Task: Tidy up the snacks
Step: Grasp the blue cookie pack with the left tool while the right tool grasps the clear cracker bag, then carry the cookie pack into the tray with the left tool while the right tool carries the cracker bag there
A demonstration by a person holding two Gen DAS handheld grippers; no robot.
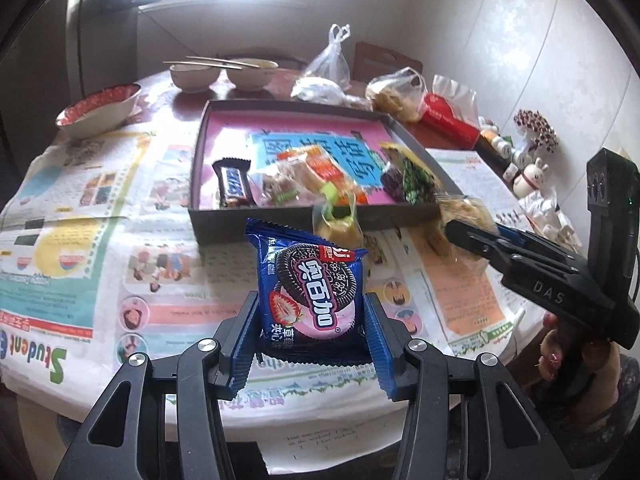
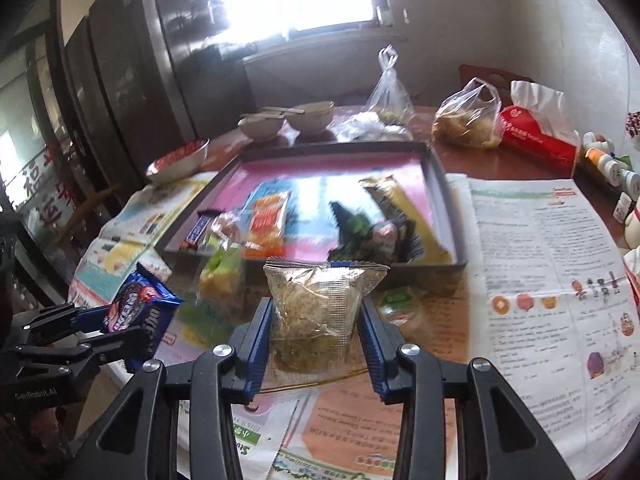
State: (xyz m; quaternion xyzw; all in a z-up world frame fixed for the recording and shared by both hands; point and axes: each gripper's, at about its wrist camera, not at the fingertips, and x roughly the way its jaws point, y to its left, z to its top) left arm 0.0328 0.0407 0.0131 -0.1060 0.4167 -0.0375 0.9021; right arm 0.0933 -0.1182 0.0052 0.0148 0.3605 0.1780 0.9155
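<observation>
My left gripper is shut on a blue Oreo packet, which stands upright between the blue pads above the newspaper. My right gripper is shut on a clear packet of brownish snack, lifted in front of the tray. In the left wrist view the right gripper hangs by the near right corner of the dark tray with its pink lining. The tray holds a Snickers bar and several other packets. A yellow-green packet leans at the tray's front wall. The right wrist view also shows the left gripper holding the Oreo packet.
Newspaper covers the round table. Three bowls, two topped with chopsticks, stand behind the tray, with plastic bags and a red tissue pack. Small bottles and figurines line the right edge. A green-lidded packet lies by my right fingers.
</observation>
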